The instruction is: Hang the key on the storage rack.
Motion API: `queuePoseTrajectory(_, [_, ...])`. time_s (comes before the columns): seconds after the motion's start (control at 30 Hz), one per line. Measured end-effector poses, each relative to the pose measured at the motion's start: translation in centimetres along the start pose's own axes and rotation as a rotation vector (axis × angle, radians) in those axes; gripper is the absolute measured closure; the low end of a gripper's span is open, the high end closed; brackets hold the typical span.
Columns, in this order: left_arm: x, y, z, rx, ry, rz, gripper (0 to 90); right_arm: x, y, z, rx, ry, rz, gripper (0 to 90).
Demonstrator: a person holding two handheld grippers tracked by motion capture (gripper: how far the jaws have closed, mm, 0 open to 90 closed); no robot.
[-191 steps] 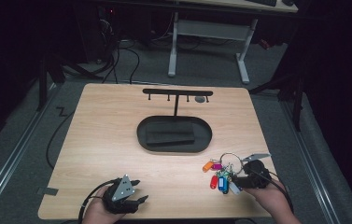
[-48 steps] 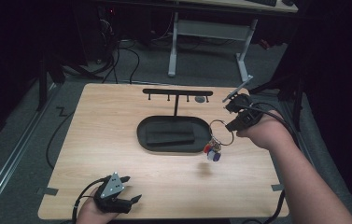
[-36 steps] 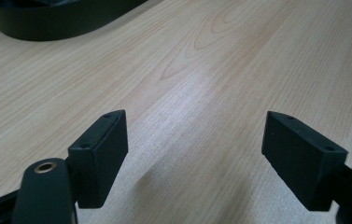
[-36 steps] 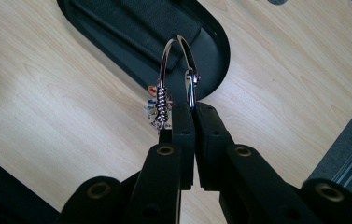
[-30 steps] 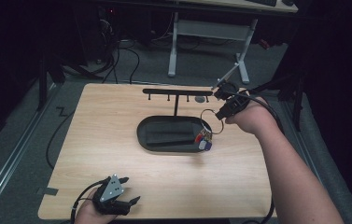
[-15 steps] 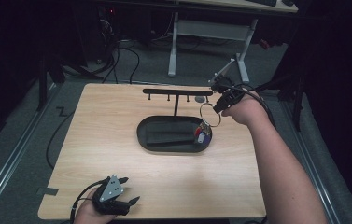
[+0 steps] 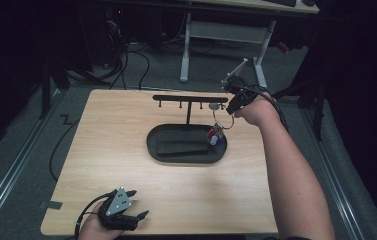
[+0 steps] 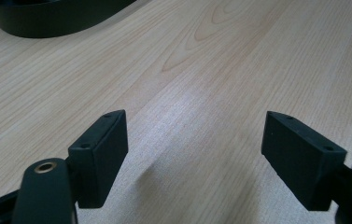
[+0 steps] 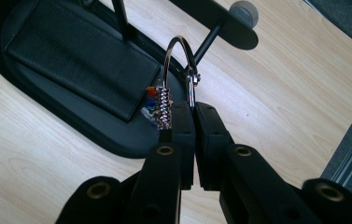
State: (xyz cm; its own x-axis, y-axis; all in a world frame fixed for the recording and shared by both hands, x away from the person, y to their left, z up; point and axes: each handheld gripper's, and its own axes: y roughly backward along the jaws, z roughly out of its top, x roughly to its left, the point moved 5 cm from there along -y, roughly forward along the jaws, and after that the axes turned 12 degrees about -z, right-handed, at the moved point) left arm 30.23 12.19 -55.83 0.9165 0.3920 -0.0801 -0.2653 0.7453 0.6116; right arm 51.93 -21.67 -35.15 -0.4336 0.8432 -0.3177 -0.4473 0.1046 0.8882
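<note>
One key ring (image 9: 179, 60) pinched in the right gripper (image 9: 194, 108), one black rack (image 7: 190, 98), one oval tray (image 7: 156, 149), left gripper (image 8: 194, 140) wide, empty.

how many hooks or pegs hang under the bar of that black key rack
4 that I can make out on the rack bar: three small pegs left to middle, one at the right end by the key ring. The right gripper may hide more.
</note>
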Motion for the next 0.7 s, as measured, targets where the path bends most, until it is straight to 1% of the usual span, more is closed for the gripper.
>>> queuePoseTrajectory(0.07, [0.0,0.0,0.0,0.0,0.0,0.002,23.3,0.0,-0.1,0.1,0.0,-0.001,0.001,87.7])
queuePoseTrajectory(0.1, [0.0,0.1,0.0,-0.003,0.001,0.003,23.2,-0.1,-0.3,0.3,-0.004,-0.012,0.004,87.7])
queuePoseTrajectory(0.27, [0.0,0.1,0.0,0.001,-0.001,0.002,23.2,-0.4,-0.7,0.5,-0.001,-0.014,0.0,87.6])
queuePoseTrajectory(0.37, [0.0,0.1,0.0,0.0,0.003,0.004,23.1,-0.6,-1.1,0.8,-0.008,-0.015,-0.002,87.4])
queuePoseTrajectory(0.43, [0.0,0.0,0.0,0.0,0.004,0.003,23.1,-0.6,-1.1,0.8,-0.009,-0.021,-0.006,87.3])
queuePoseTrajectory(0.47, [0.0,0.0,0.0,0.0,0.004,0.003,23.0,-0.6,-1.2,1.0,-0.013,-0.014,-0.007,87.2])
queuePoseTrajectory(0.57, [0.0,0.0,0.0,0.003,0.002,-0.002,23.1,-0.3,-1.5,1.2,-0.011,-0.015,-0.01,86.6])
queuePoseTrajectory(0.6, [0.0,0.0,0.0,0.004,0.002,-0.002,23.1,-0.3,-1.6,1.2,-0.014,-0.006,-0.014,86.4])
queuePoseTrajectory(0.67, [0.0,0.0,0.0,0.008,0.002,-0.005,23.1,-0.3,-1.6,1.3,-0.017,-0.009,-0.016,86.2])
queuePoseTrajectory(0.7, [-0.1,0.0,0.0,0.011,0.003,-0.007,23.2,-0.2,-1.6,1.4,-0.019,-0.015,-0.019,83.7])
